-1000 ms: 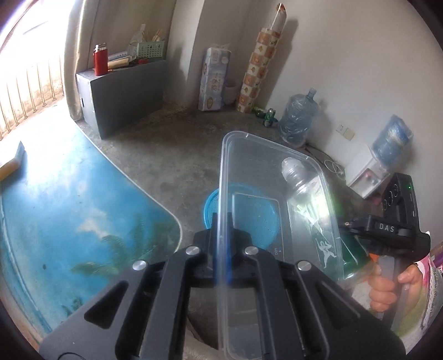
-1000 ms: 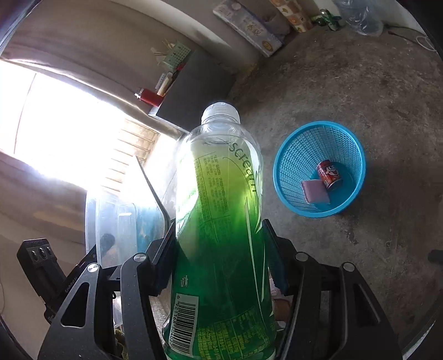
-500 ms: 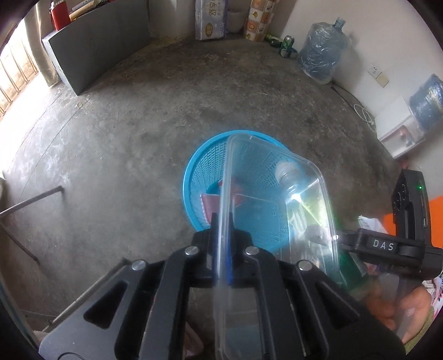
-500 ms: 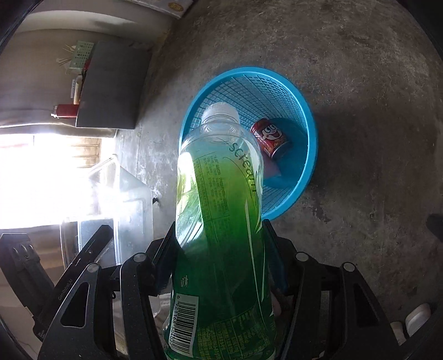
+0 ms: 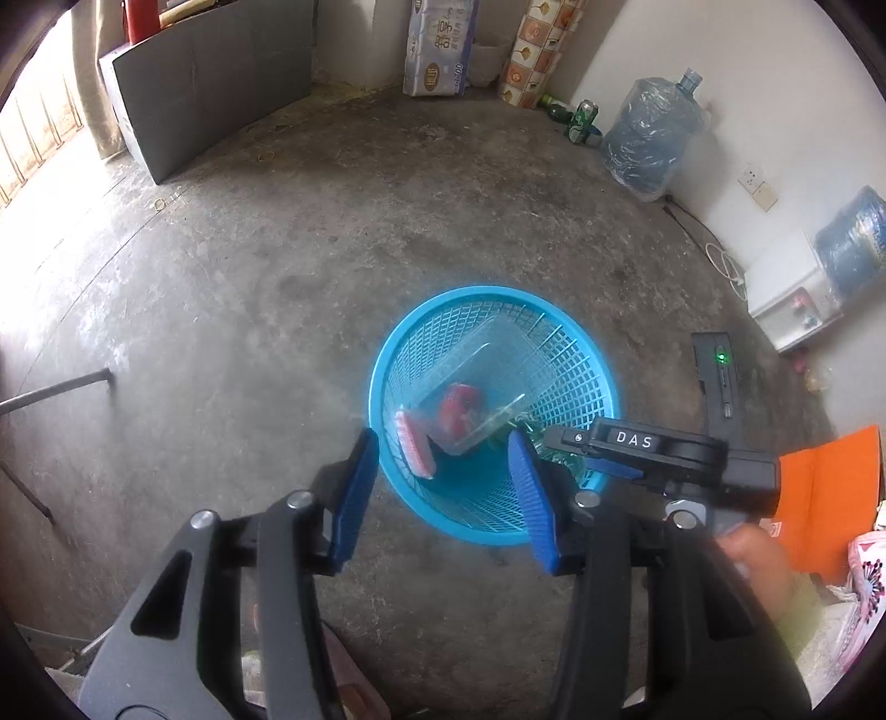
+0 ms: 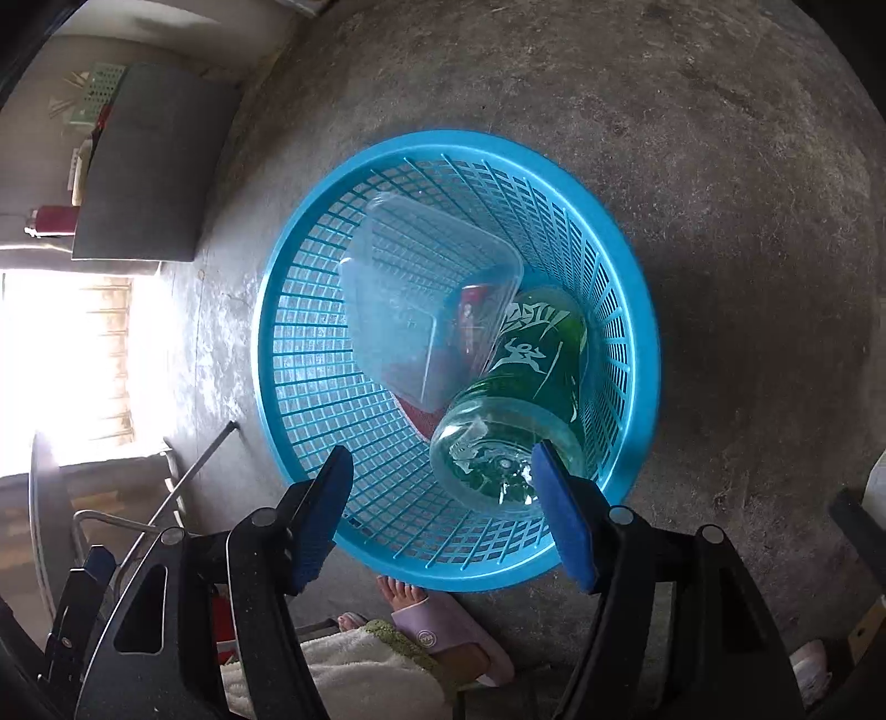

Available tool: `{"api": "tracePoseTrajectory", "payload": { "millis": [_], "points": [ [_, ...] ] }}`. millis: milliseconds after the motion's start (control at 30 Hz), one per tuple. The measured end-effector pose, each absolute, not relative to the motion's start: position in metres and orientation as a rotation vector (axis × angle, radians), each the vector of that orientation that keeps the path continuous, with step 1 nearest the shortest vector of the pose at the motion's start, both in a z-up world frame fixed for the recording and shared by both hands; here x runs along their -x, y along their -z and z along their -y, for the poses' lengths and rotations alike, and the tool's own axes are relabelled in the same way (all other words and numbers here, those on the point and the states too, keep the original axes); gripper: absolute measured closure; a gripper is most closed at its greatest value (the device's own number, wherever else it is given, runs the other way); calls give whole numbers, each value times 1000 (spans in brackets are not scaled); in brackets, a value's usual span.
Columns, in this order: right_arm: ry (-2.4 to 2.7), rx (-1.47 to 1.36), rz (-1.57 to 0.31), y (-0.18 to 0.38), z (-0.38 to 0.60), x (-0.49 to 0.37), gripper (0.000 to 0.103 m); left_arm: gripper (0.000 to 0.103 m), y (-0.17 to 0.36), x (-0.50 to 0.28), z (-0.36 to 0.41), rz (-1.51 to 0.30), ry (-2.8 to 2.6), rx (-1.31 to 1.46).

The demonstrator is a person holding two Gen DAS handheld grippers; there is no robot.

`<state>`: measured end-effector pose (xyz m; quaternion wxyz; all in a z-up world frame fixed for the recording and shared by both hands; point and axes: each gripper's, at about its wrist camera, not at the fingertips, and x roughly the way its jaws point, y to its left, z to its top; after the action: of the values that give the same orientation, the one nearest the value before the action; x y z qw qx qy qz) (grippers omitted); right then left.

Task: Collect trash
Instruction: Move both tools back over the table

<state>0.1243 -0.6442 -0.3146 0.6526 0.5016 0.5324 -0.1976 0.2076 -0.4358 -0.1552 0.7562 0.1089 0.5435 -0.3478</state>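
Hanging over a blue mesh basket point(image 5: 493, 515) on the concrete floor point(image 5: 277, 266), the left gripper point(image 5: 446, 487) has just been opening its jaws; nothing is between its blue pads point(image 5: 354, 493), and the clear plastic container point(image 5: 487, 382) lies tilted inside the basket. The right gripper point(image 6: 443, 509) has likewise just been spreading its jaws, and they stand apart with the green drink bottle point(image 6: 526, 399) free of them, lying in the basket with its base toward the camera, close to the right pad point(image 6: 565, 520).

Only the right wrist view shows the bottle whole: its green label and clear base, leaning against the basket wall point(image 6: 310, 387) beside the container point(image 6: 421, 299), with a red can point(image 6: 470, 315) seen through the container's corner. From the left wrist view the bottle is a mere green sliver behind the right gripper's body point(image 5: 653, 448); that view instead shows a pink flat item point(image 5: 415, 448) beside the red can point(image 5: 459, 410), the person's hand point(image 5: 758, 565) on the right tool's handle, two large water jugs point(image 5: 653, 144) by the wall, and a pack of tissue rolls point(image 5: 437, 44). The right wrist view alone catches a slippered foot point(image 6: 437, 631) just beside the basket.
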Motion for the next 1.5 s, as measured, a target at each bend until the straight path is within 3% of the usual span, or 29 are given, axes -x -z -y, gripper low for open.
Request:
{"api": "tracePoseTrajectory", "payload": {
  "millis": [333, 767, 1033, 1500],
  "points": [
    [442, -1040, -1125, 260, 631, -85, 38, 56, 94, -183, 391, -1091, 866, -163],
    [252, -897, -970, 149, 550, -45, 37, 37, 9, -114, 236, -913, 891, -70],
    [16, -748, -916, 75, 457, -72, 26, 25, -25, -91, 103, -767, 645, 59],
    [-379, -444, -982, 13, 255, -168, 25, 20, -33, -67, -68, -647, 307, 155]
  ]
}}
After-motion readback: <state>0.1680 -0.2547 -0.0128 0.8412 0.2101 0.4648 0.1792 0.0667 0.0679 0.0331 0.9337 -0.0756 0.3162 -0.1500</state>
